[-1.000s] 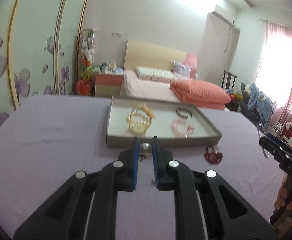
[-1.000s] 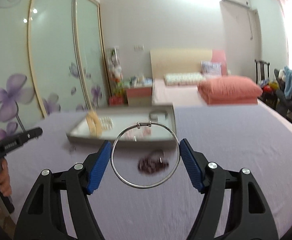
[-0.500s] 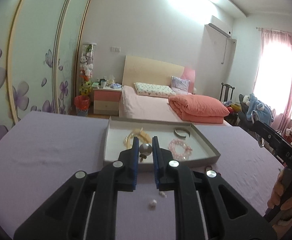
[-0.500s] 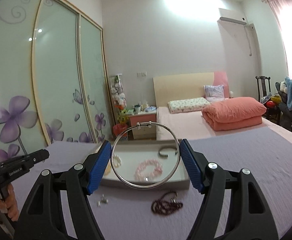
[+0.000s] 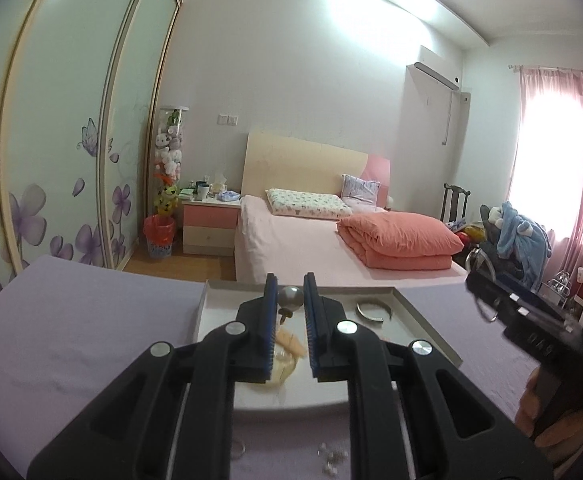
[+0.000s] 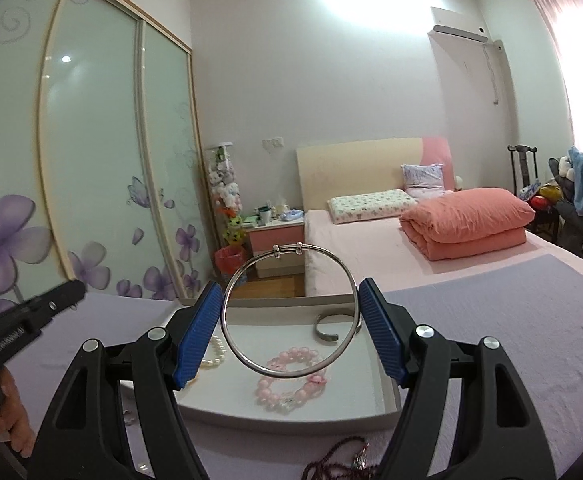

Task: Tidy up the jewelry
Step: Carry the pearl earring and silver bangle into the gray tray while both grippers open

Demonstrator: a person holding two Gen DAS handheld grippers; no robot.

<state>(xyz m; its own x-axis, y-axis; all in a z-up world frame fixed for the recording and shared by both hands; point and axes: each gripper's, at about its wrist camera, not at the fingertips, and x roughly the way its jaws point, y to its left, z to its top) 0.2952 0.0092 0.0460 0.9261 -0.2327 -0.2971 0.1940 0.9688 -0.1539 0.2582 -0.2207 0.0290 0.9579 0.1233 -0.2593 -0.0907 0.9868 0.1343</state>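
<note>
My left gripper (image 5: pixel 290 295) is shut on a round silver bead earring (image 5: pixel 290 297) and holds it above the grey tray (image 5: pixel 427 326). My right gripper (image 6: pixel 291 304) is shut on a large silver bangle (image 6: pixel 291 370), held upright over the same tray (image 6: pixel 387 394). The tray holds a pink bead bracelet (image 6: pixel 291 384), a pearl strand (image 6: pixel 215 354), a silver cuff (image 6: pixel 327 330) that also shows in the left wrist view (image 5: pixel 373 312), and a yellowish piece (image 5: pixel 287 346).
The tray sits on a lilac cloth (image 6: pixel 531 340). A dark red bead strand (image 6: pixel 343 464) lies in front of the tray. Small loose pieces (image 5: pixel 331 458) and a ring (image 5: pixel 238 450) lie on the cloth near me. A bed (image 5: pixel 311 236) stands behind.
Both grippers have risen and moved forward over the tray, each keeping its piece. The dark bead strand and small pieces have dropped toward the bottom edge of the views.
</note>
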